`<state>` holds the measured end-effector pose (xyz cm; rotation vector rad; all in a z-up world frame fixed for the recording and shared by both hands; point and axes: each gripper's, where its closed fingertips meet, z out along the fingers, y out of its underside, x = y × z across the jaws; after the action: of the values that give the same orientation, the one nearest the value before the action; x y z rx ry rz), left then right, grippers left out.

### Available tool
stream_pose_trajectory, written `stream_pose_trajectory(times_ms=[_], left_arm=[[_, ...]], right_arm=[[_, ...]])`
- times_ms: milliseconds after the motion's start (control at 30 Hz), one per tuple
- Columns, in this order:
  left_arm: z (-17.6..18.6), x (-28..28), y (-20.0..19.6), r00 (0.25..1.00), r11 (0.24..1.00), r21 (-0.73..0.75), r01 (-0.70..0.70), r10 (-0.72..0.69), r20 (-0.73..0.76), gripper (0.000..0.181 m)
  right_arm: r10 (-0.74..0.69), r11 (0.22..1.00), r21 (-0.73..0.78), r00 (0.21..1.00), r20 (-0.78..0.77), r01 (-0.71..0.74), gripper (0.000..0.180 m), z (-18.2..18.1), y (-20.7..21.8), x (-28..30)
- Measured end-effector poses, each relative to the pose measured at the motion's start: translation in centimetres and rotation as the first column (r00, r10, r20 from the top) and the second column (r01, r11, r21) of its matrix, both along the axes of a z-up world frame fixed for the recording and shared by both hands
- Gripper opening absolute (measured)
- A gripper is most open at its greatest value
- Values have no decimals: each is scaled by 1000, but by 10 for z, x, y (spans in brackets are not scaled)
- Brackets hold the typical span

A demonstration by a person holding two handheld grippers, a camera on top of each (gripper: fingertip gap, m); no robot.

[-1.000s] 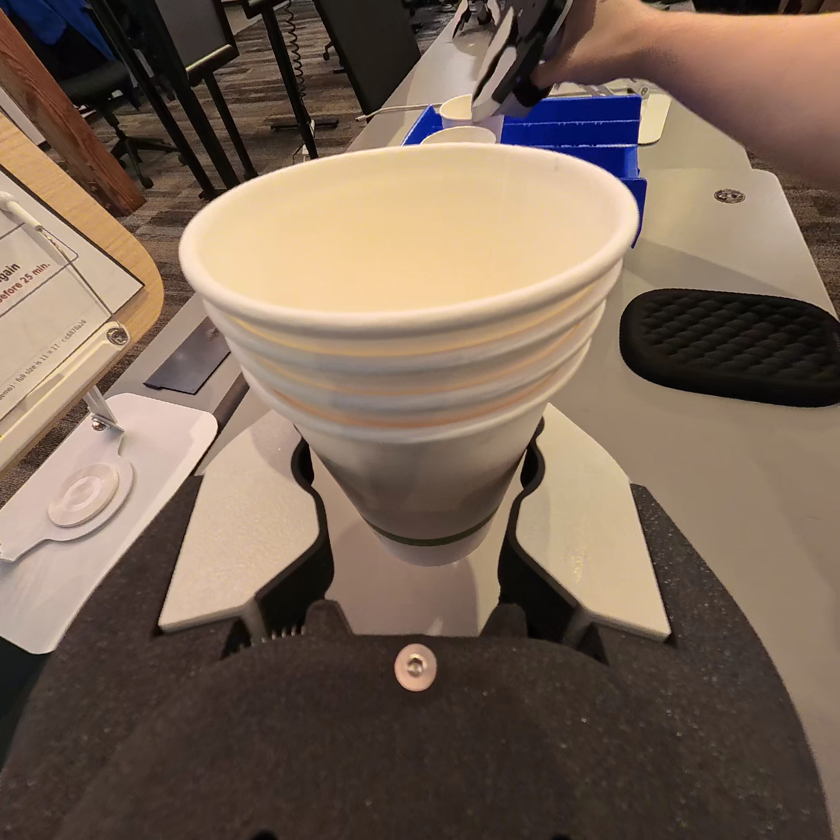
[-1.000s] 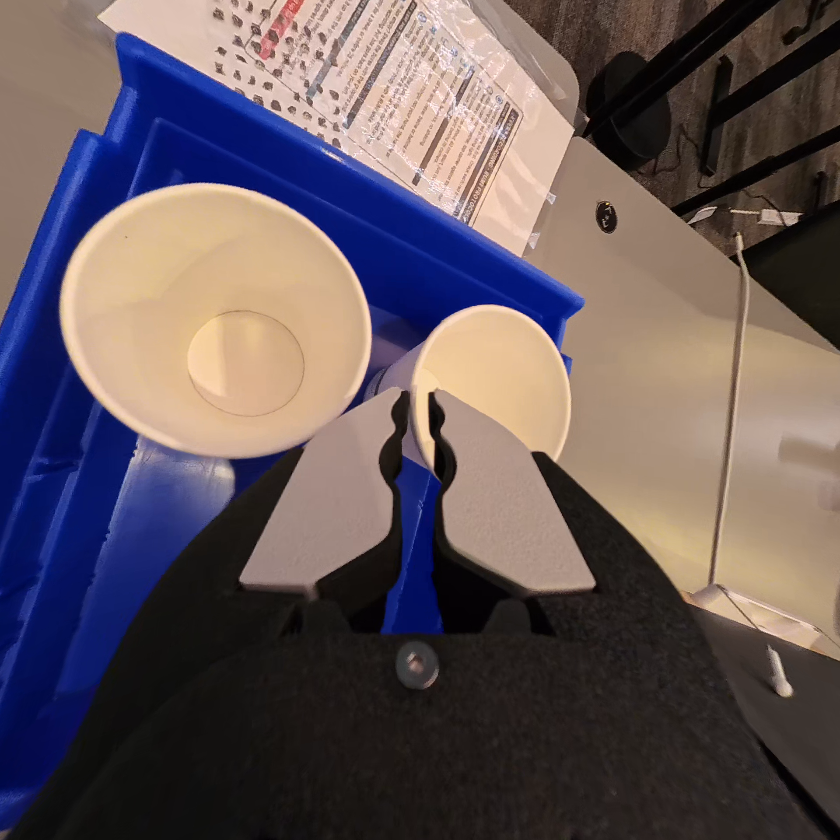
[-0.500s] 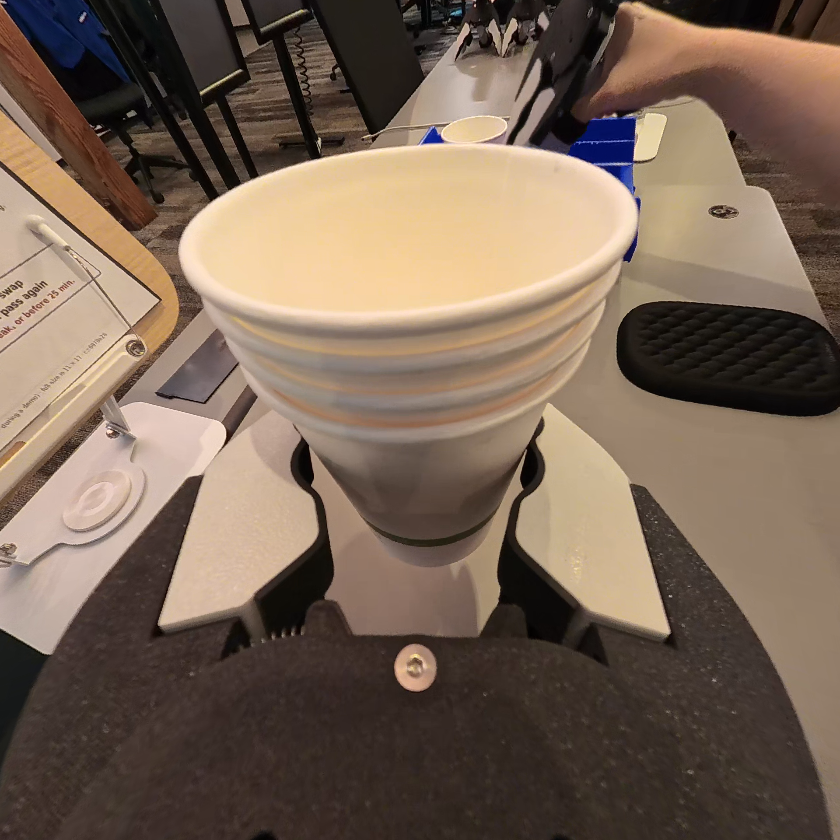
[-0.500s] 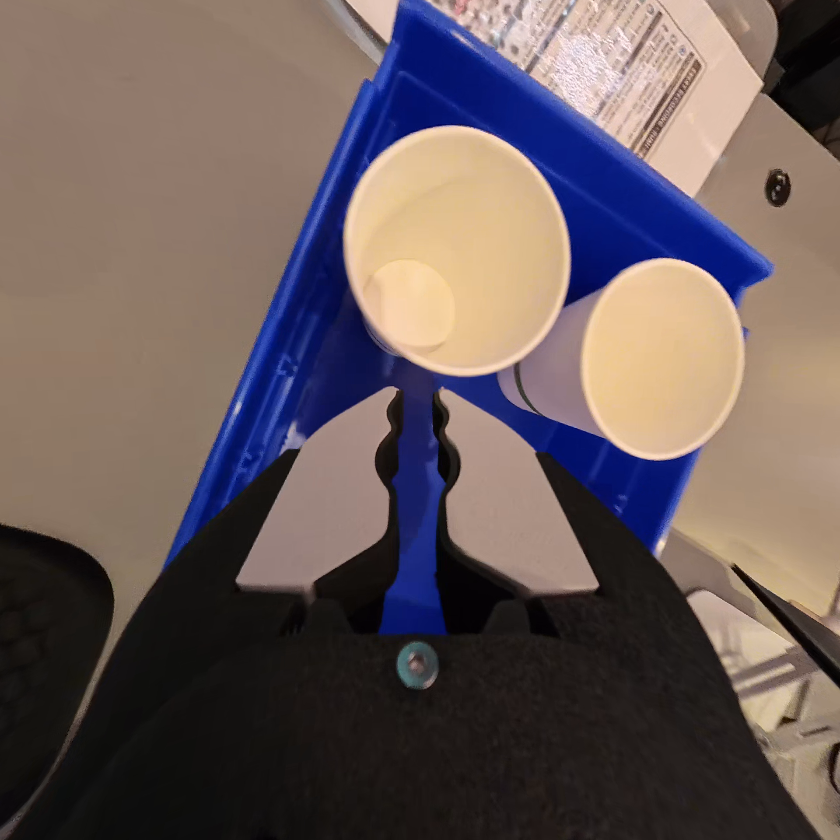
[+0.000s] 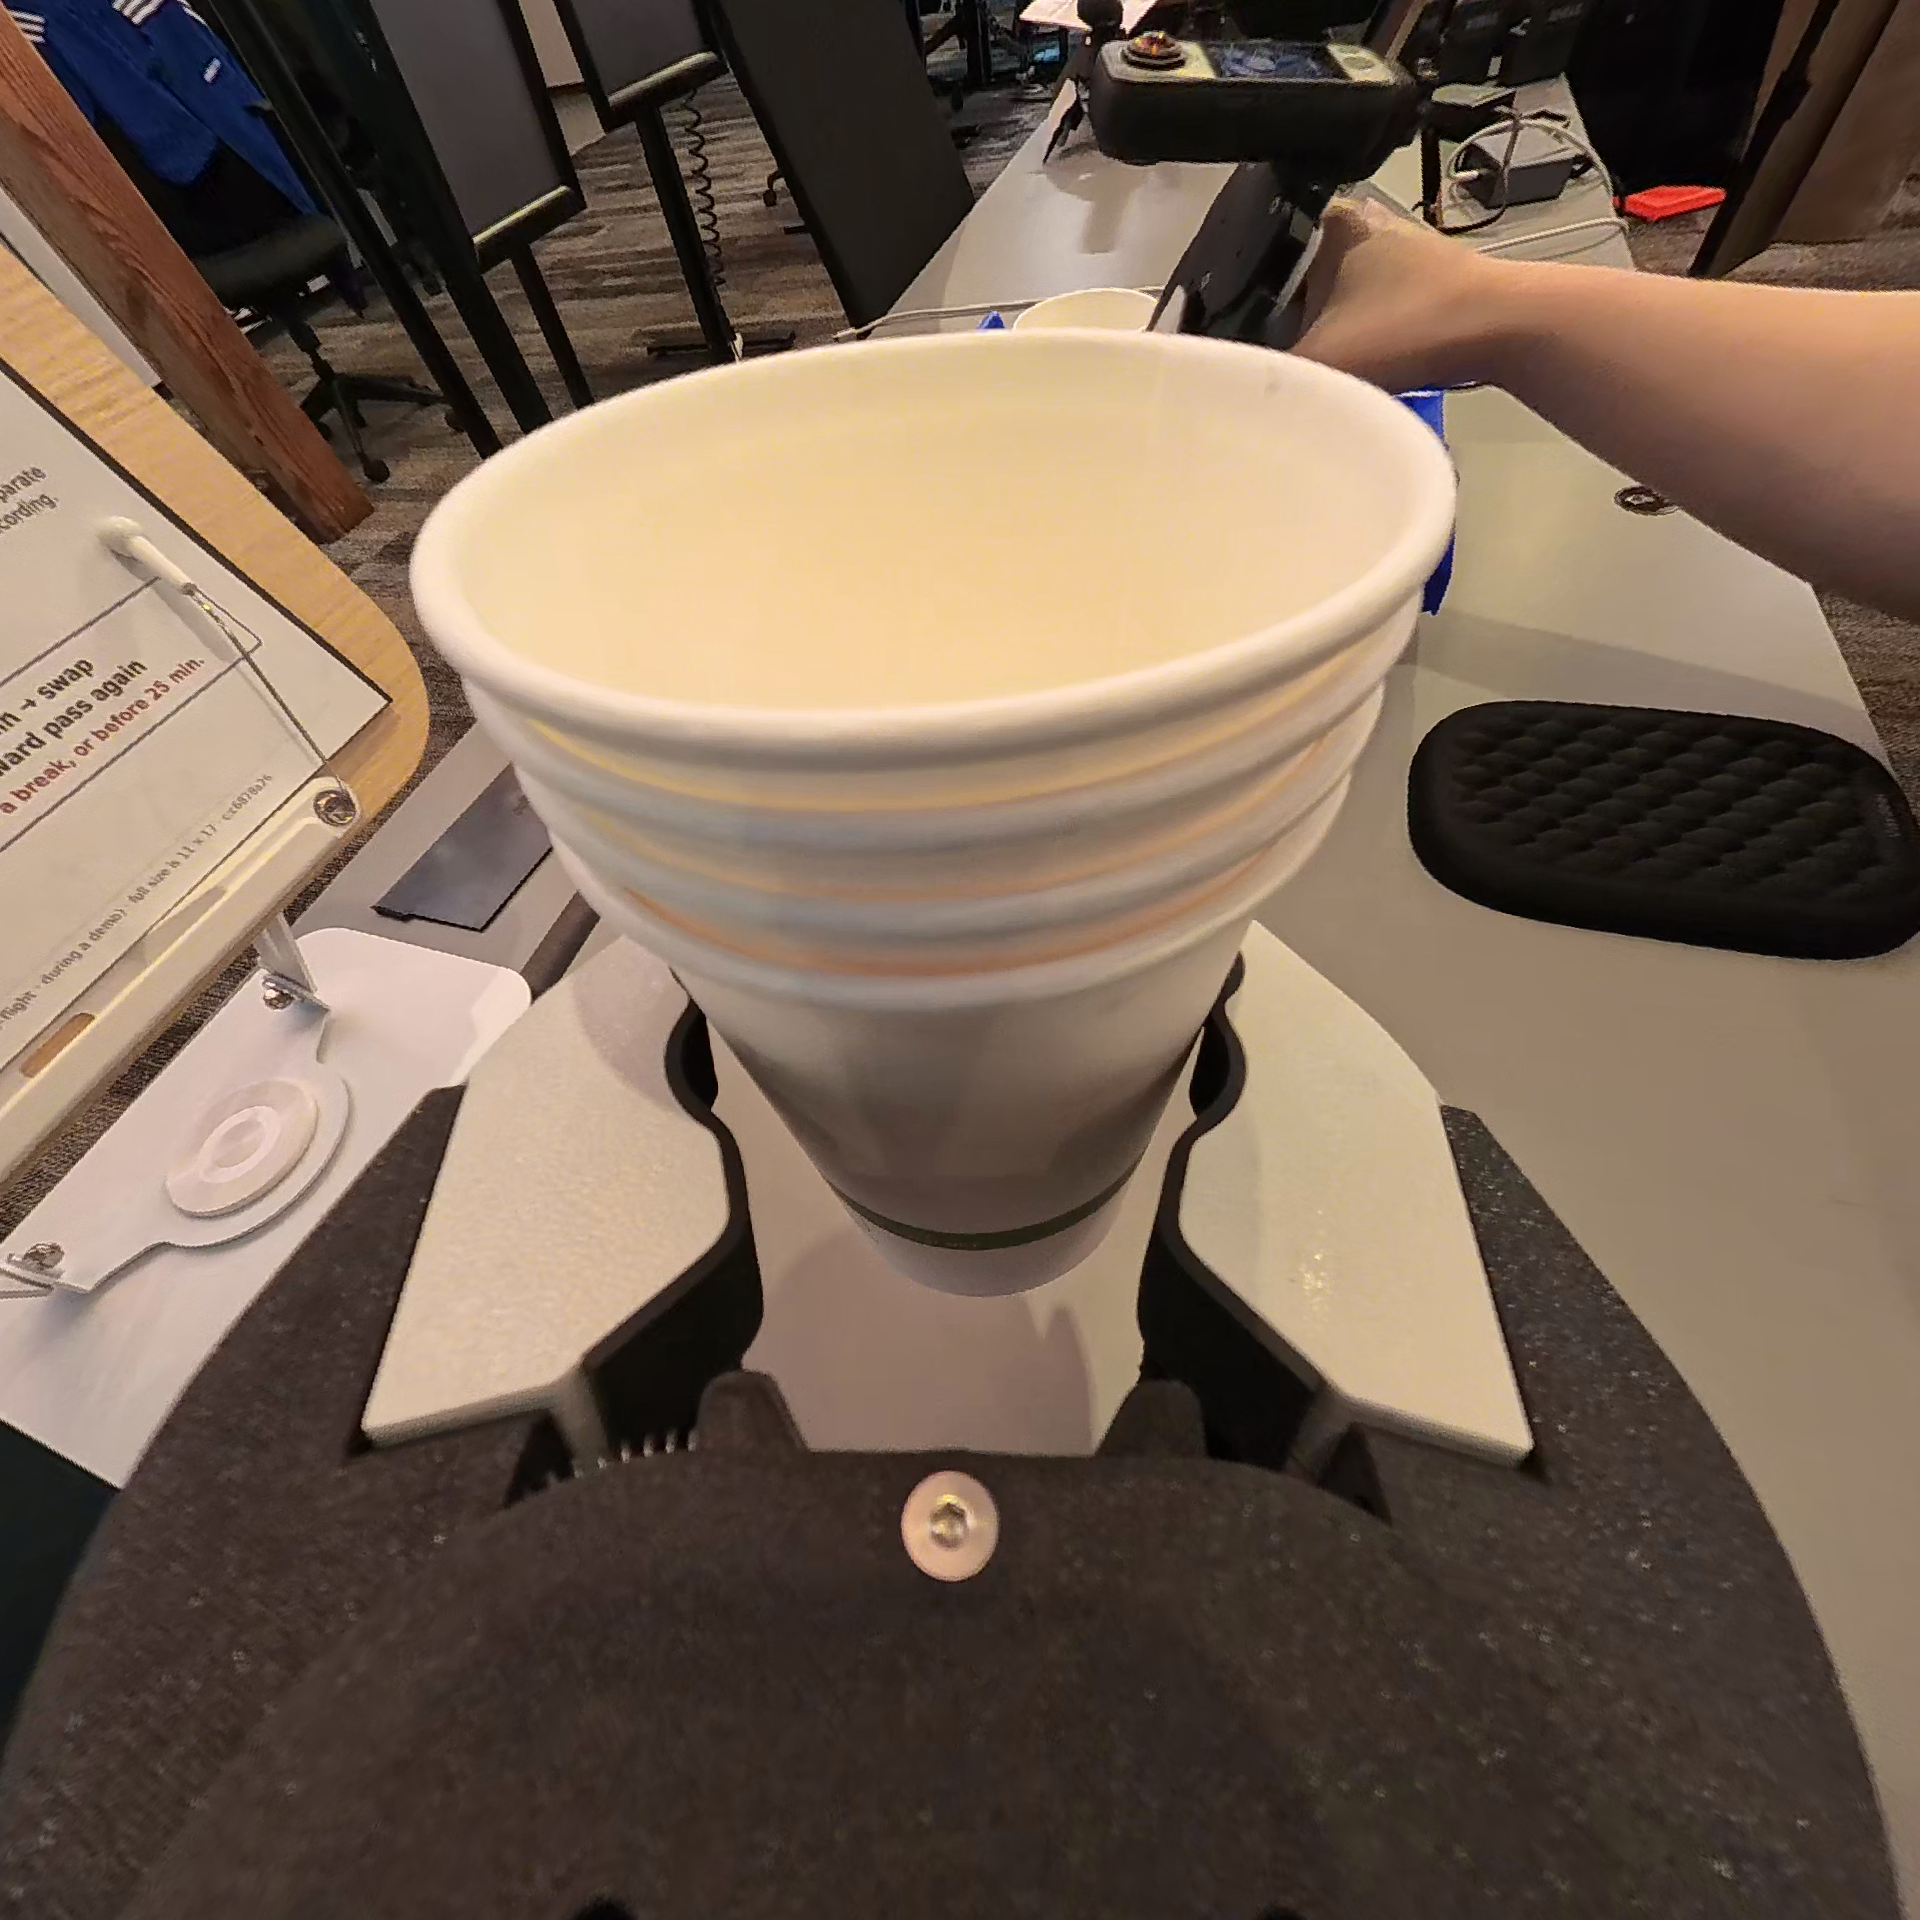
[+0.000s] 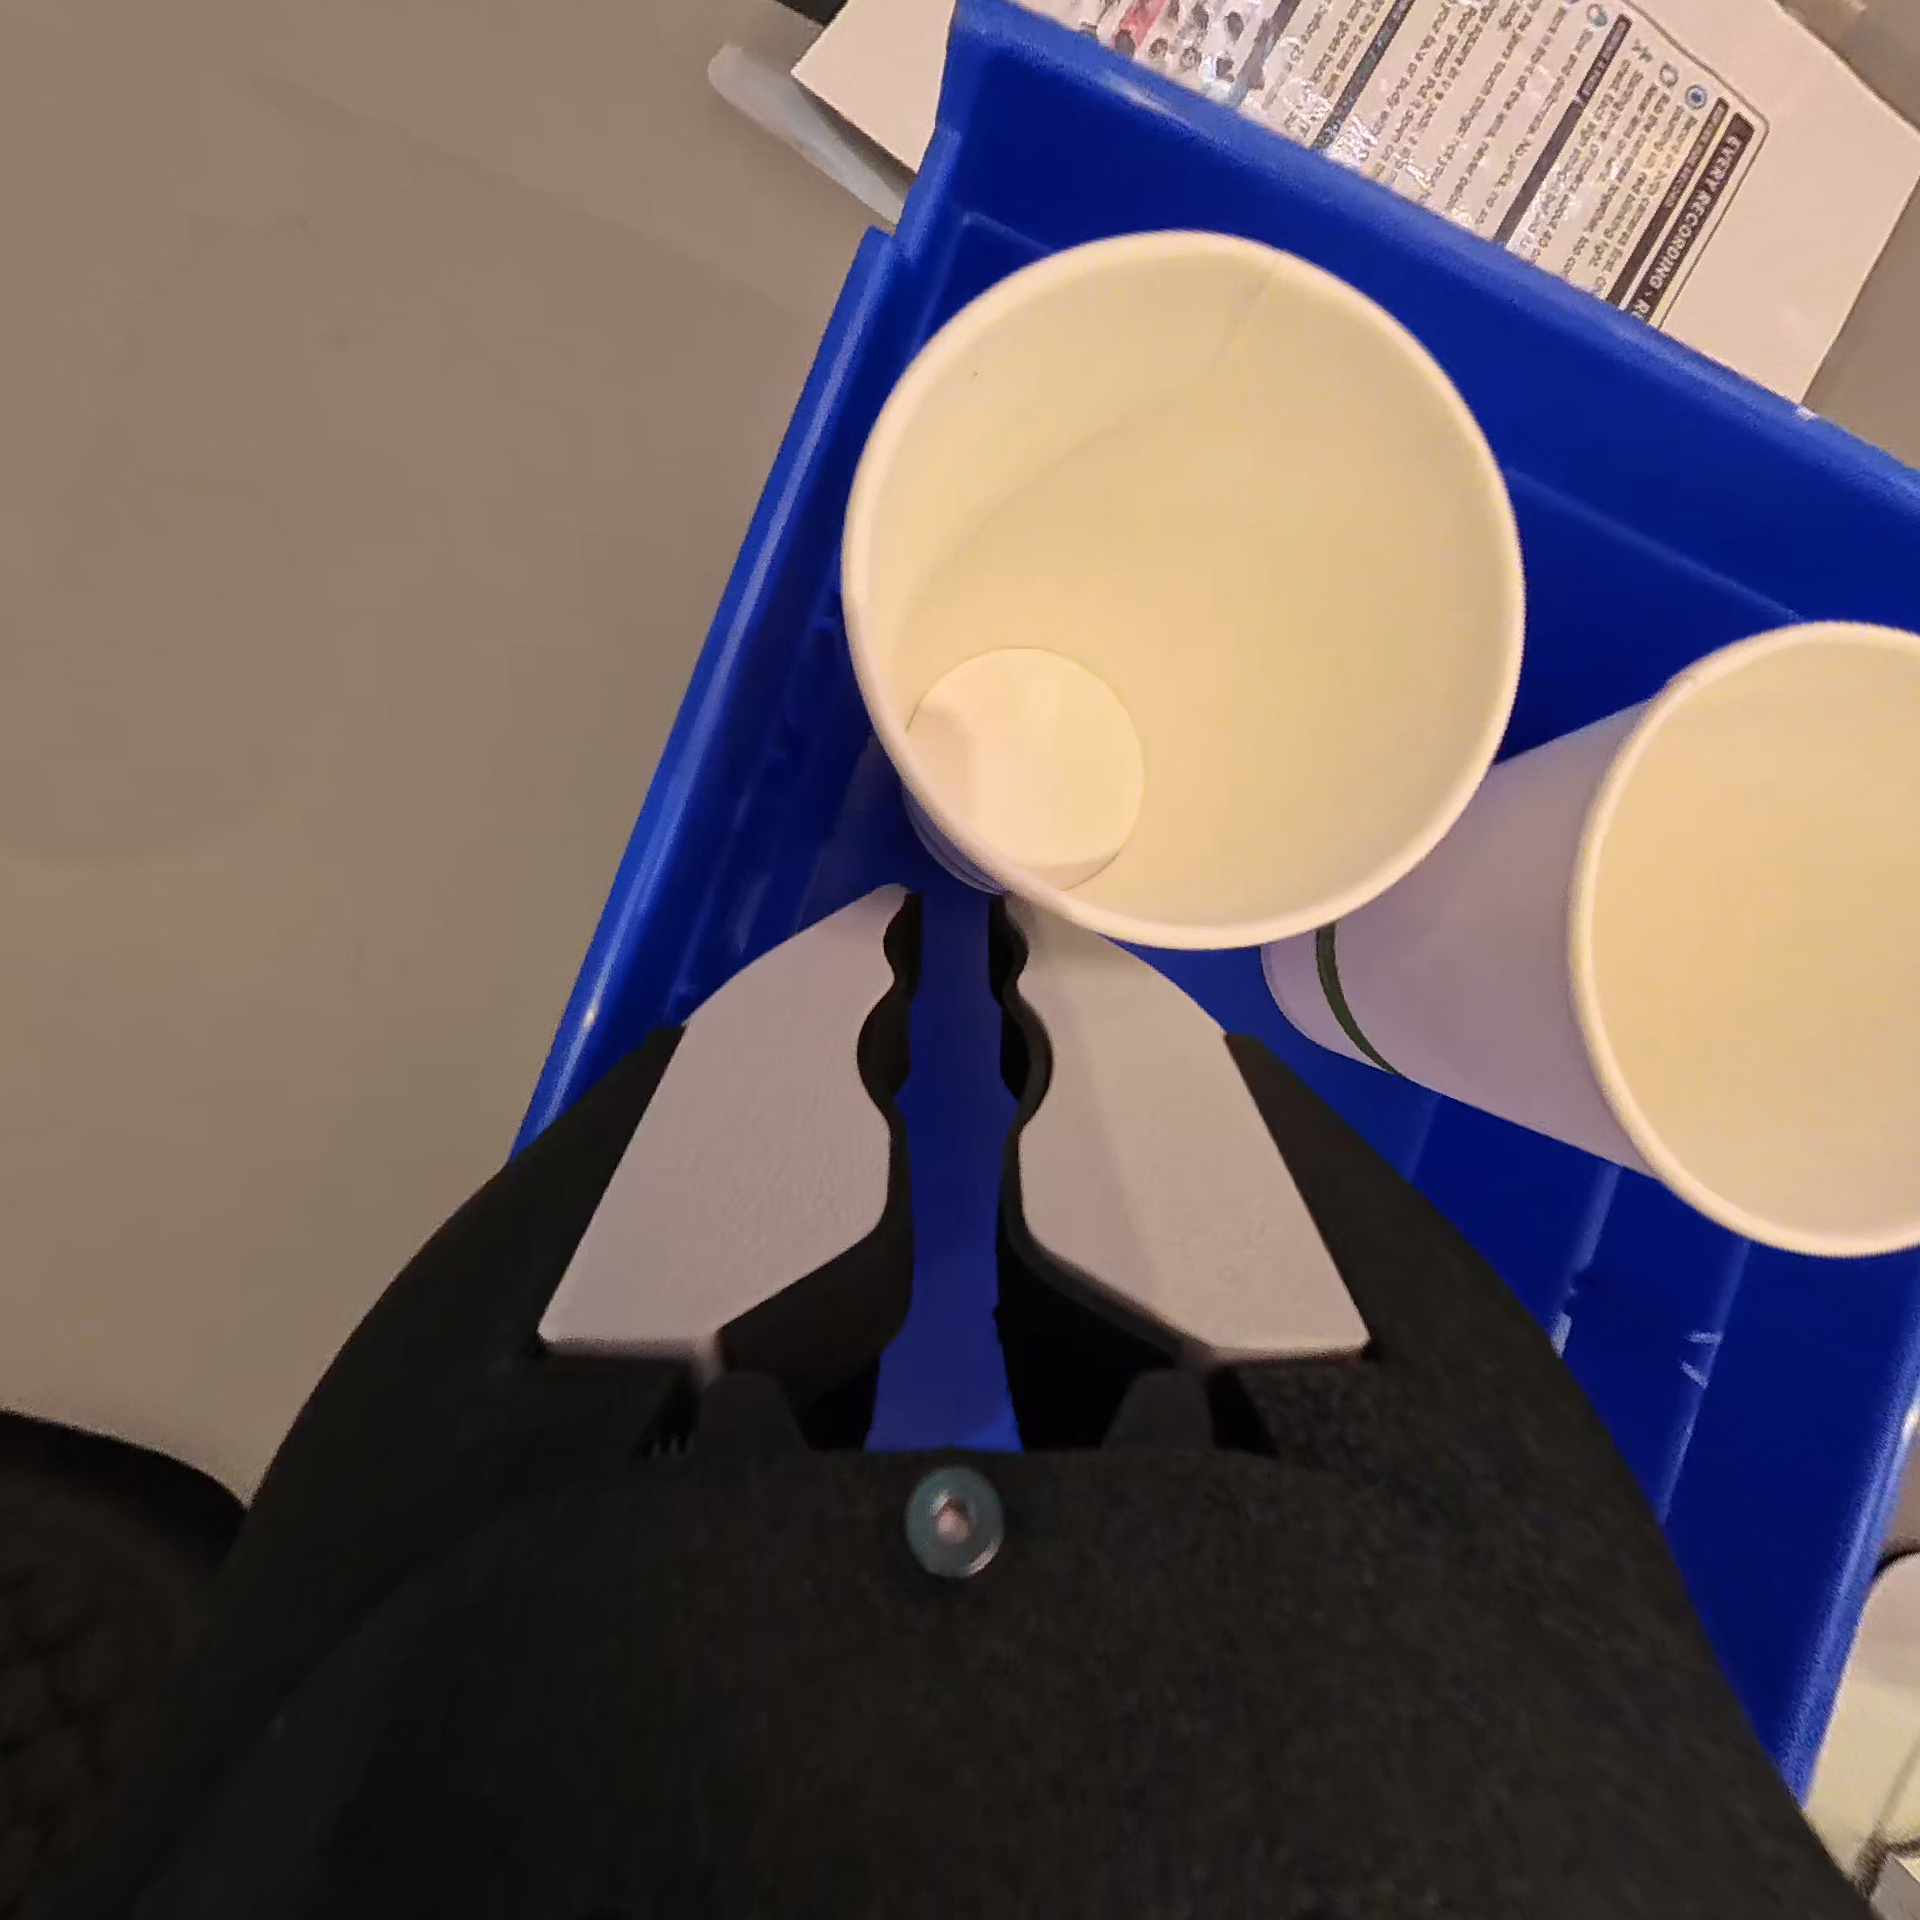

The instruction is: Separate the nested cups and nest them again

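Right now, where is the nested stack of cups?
In the left wrist view, the nested stack of cups sits centre frame, upright, clamped near its base by the left gripper, above the grey table.

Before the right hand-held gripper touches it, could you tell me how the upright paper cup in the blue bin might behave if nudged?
The upright paper cup looks empty and thin-walled, so probably very light and easily crushed. Its base is far narrower than its rim, so it may tip readily, perhaps against the leaning cup beside it. The blue bin wall should stop it rolling away.

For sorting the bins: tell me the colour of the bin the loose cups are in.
Blue bin, plain, no pattern. Right wrist view shows it best.
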<state>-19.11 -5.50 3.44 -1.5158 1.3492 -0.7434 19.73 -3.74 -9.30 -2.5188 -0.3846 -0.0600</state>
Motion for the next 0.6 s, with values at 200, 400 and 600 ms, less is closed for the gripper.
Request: stream_pose_trajectory(times_ms=[200,400,600], left_arm=[[2,-1,-1,1000,1000,3,5,-5,1,90],[6,-1,-4,1000,1000,10,11,-11,11,91],[10,-3,-7,1000,1000,16,16,-17,16,91]], right_arm=[[-2,1000,-11,1000,-28,2,12,-5,5,-3],[-20,1000,-9,999,-49,19,11,-10,10,-1],[-48,998,-38,999,0,48,11,-4,-5,7]])
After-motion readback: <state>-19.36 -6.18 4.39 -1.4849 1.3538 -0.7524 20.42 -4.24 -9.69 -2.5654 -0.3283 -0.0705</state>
